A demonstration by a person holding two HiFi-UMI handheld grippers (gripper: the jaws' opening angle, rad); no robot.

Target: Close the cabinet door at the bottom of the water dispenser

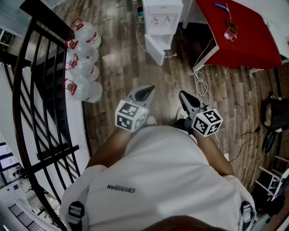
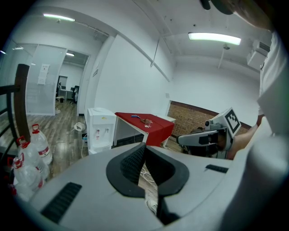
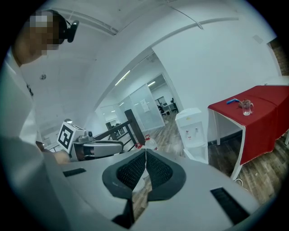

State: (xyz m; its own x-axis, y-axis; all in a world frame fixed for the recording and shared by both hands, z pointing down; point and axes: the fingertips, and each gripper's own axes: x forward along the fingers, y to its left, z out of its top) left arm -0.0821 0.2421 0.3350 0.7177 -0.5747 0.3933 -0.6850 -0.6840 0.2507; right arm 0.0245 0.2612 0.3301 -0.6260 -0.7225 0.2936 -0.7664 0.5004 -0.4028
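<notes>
Both shut, empty: L hand-held gripper (image 1: 146,91), R hand-held gripper (image 1: 183,95); open cabinet door (image 1: 155,53) well ahead.

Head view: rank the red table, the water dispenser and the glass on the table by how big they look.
Largest: red table.
Next: water dispenser.
Smallest: glass, tiny beside the others.

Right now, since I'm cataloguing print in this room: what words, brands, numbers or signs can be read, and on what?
"DIAODAN", probably, upside down in the head view: on the white shirt.
Paper on the glass wall: too small to read.
Left cube and right cube: black-and-white square patterns, no words.
Water dispenser: nothing readable.
</notes>
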